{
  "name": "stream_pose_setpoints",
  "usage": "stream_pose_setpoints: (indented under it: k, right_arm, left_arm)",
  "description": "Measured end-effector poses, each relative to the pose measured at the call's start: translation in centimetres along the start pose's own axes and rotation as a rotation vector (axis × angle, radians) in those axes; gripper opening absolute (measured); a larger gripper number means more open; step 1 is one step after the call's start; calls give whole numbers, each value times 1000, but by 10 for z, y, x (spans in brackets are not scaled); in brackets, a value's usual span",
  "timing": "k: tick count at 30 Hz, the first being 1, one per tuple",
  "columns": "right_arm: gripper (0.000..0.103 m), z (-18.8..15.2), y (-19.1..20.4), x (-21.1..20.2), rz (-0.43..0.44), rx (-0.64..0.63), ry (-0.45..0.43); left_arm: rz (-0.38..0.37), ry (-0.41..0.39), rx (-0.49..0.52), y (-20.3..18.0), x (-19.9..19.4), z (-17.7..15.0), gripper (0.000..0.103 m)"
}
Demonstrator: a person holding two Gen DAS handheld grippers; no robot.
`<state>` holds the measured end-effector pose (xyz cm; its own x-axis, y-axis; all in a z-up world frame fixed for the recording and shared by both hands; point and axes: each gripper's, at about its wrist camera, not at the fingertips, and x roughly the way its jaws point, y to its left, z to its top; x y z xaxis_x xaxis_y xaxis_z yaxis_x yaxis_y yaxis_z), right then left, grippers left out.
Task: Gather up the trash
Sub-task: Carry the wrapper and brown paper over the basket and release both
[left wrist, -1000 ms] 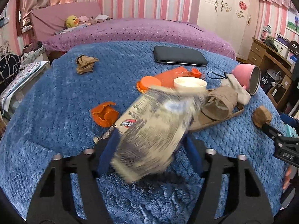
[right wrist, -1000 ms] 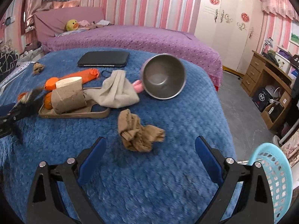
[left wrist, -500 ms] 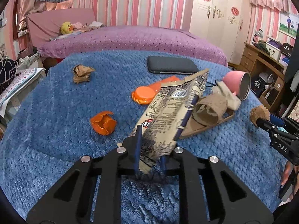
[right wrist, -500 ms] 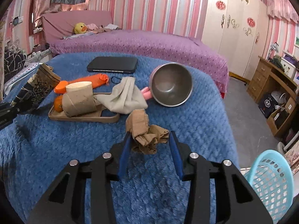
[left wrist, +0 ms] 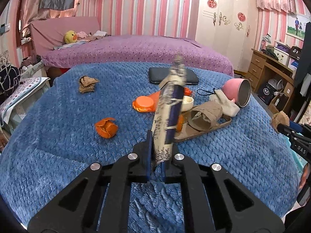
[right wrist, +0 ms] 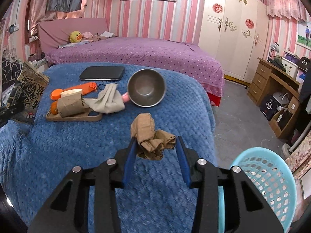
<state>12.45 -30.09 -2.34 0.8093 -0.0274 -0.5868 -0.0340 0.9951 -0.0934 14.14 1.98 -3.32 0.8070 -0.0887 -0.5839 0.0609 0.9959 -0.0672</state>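
Observation:
My left gripper [left wrist: 158,143] is shut on a printed snack wrapper [left wrist: 165,116], which stands edge-on between the pads, lifted off the blue blanket [left wrist: 58,145]. My right gripper [right wrist: 156,141] is shut on a crumpled brown paper wad [right wrist: 149,136], held just above the blanket near its right edge. In the right wrist view the same wrapper [right wrist: 29,93] shows at far left. An orange peel [left wrist: 106,127] and a second brown wad [left wrist: 87,81] lie on the blanket to the left.
A light blue basket [right wrist: 268,174] stands on the floor at lower right. A brown tray [left wrist: 194,134] carries a torn paper sleeve [left wrist: 206,114]; beside it lie a grey cloth [right wrist: 108,99], a pink-and-steel bowl [right wrist: 146,89], an orange pouch [left wrist: 144,103] and a black case [left wrist: 173,75].
The left jaws closed on the wrapper and raised it, turning it edge-on. The right jaws closed around the brown wad and lifted it off the blanket.

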Motion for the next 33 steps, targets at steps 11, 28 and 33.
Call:
stream_pose_setpoints:
  k: [11,28,33]
  right_arm:
    - [41,-10,-27,-19,-22,11,-19]
    - [41,-39,-134,-55,-187,94,-31]
    - [41,-54,-174,-63,-232,148,-23]
  left_arm:
    - [-11,-42,55,-38,-23,0,3]
    - [-182,-47,124,-168,-30,-6,3]
    - [-247,-41,172,-219,-31,-13,3]
